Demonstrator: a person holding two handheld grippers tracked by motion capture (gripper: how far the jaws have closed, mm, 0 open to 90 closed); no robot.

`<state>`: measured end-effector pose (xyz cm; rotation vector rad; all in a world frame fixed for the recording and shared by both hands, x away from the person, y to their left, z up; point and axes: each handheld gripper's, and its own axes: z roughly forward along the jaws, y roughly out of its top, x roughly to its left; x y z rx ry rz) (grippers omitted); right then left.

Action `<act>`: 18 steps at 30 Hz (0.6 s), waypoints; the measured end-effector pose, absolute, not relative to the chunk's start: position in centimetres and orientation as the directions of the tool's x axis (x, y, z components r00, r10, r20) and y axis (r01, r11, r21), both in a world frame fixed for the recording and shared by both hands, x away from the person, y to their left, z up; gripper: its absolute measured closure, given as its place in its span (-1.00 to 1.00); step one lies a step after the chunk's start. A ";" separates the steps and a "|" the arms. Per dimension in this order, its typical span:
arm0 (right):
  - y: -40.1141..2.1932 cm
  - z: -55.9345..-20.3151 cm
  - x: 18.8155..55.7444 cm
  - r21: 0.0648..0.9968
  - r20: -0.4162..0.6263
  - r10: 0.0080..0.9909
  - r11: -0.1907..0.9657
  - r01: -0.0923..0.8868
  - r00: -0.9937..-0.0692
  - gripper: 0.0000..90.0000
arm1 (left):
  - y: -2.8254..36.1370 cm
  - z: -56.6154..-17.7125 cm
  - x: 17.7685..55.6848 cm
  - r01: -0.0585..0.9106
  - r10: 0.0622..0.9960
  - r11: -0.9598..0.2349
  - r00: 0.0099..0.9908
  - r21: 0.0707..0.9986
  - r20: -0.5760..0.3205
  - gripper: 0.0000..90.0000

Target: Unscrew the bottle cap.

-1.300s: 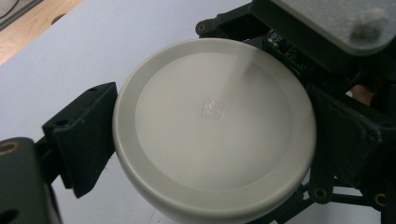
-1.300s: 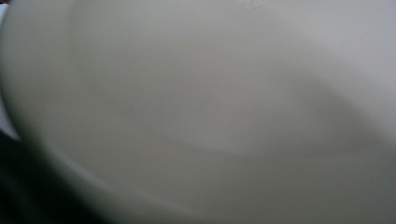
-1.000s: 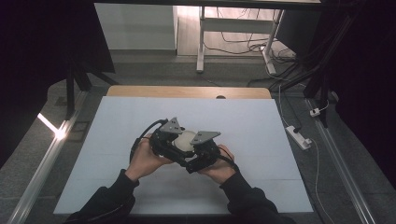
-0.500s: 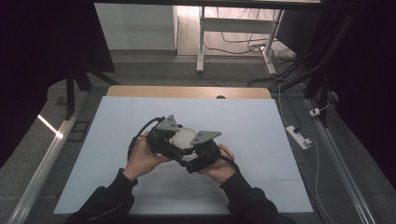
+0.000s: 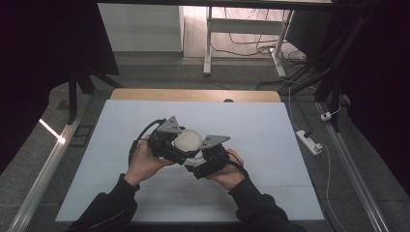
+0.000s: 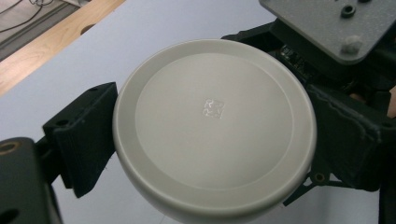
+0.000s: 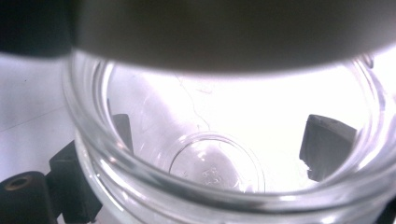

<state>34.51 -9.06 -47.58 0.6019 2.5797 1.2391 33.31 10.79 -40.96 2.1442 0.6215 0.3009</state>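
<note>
Seen from the high view, a person's two hands bring the left gripper (image 5: 170,140) and the right gripper (image 5: 209,157) together near the middle of a pale blue table (image 5: 270,145), a round white lid (image 5: 187,140) between them, its flat face turned up toward the camera.

In the left gripper view, the lid (image 6: 215,126) is a smooth, matte, off-white plastic disc with a raised rim and a small embossed square mark at its centre; the black jaws are clamped against its edge on either side.

In the right gripper view, a clear glass jar (image 7: 219,154) is held with its open mouth toward the lens, its long axis running away from the camera, thick rounded rim, moulded base. The jaws press its wall from both sides, and the lid's underside hangs just above the mouth.
</note>
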 end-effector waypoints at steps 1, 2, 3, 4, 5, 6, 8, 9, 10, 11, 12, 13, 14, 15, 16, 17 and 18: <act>-9.1 -47.6 34.5 0.783 -0.018 0.450 0.561 0.268 -0.893 -0.85 | 10.9 -40.9 33.3 0.326 0.533 -0.503 0.846 0.800 -0.010 -0.82; -9.1 -47.6 34.5 0.783 -0.019 0.451 0.562 0.267 -0.892 -0.85 | 11.0 -40.9 33.3 0.328 0.536 -0.502 0.844 0.801 -0.010 -0.82; -9.1 -47.6 34.6 0.784 -0.020 0.452 0.561 0.267 -0.892 -0.85 | 11.1 -40.9 33.3 0.330 0.539 -0.500 0.842 0.801 -0.011 -0.82; -9.2 -47.6 34.6 0.784 -0.022 0.452 0.561 0.265 -0.892 -0.85 | 11.2 -40.9 33.3 0.332 0.542 -0.495 0.840 0.803 -0.013 -0.82; -9.2 -47.6 34.6 0.784 -0.021 0.454 0.561 0.267 -0.891 -0.85 | 11.3 -40.9 33.3 0.334 0.543 -0.492 0.839 0.804 -0.016 -0.82; -9.3 -47.6 34.7 0.784 -0.022 0.457 0.559 0.268 -0.889 -0.85 | 11.4 -40.9 33.3 0.336 0.544 -0.492 0.839 0.804 -0.017 -0.82; -9.3 -47.6 34.7 0.783 -0.021 0.460 0.559 0.271 -0.888 -0.85 | 11.6 -40.9 33.2 0.337 0.547 -0.491 0.837 0.804 -0.017 -0.82; -9.4 -47.6 34.8 0.784 -0.021 0.461 0.559 0.271 -0.887 -0.85 | 11.7 -40.9 33.2 0.337 0.546 -0.494 0.838 0.802 -0.016 -0.82; -9.4 -47.6 34.8 0.785 -0.023 0.462 0.558 0.271 -0.886 -0.85 | 11.8 -40.9 33.2 0.338 0.546 -0.493 0.838 0.802 -0.016 -0.82; -9.5 -47.6 34.9 0.785 -0.025 0.465 0.558 0.271 -0.885 -0.85 | 11.9 -40.9 33.1 0.338 0.547 -0.493 0.837 0.802 -0.017 -0.82; -9.5 -47.6 34.9 0.785 -0.024 0.467 0.556 0.272 -0.884 -0.85 | 12.0 -41.0 33.1 0.339 0.546 -0.491 0.837 0.802 -0.020 -0.82; -9.6 -47.6 35.0 0.786 -0.026 0.468 0.556 0.271 -0.883 -0.85 | 12.1 -41.0 33.0 0.340 0.546 -0.489 0.838 0.803 -0.022 -0.82; -9.7 -47.6 35.0 0.786 -0.024 0.471 0.554 0.274 -0.882 -0.85 | 12.2 -40.9 33.0 0.340 0.545 -0.487 0.838 0.804 -0.024 -0.82; -9.7 -47.6 35.1 0.786 -0.025 0.473 0.554 0.275 -0.881 -0.85 | 12.2 -40.9 33.0 0.339 0.543 -0.486 0.839 0.805 -0.026 -0.82; -9.8 -47.5 35.1 0.785 -0.026 0.476 0.554 0.277 -0.879 -0.85 | 12.3 -41.0 32.9 0.338 0.541 -0.485 0.840 0.807 -0.027 -0.82; -9.9 -47.5 35.2 0.786 -0.026 0.477 0.552 0.277 -0.878 -0.85 | 12.3 -41.0 32.8 0.336 0.538 -0.484 0.842 0.808 -0.027 -0.82; -10.0 -47.5 35.4 0.786 -0.027 0.483 0.552 0.280 -0.875 -0.85 | 12.4 -41.1 32.8 0.336 0.536 -0.485 0.844 0.808 -0.029 -0.82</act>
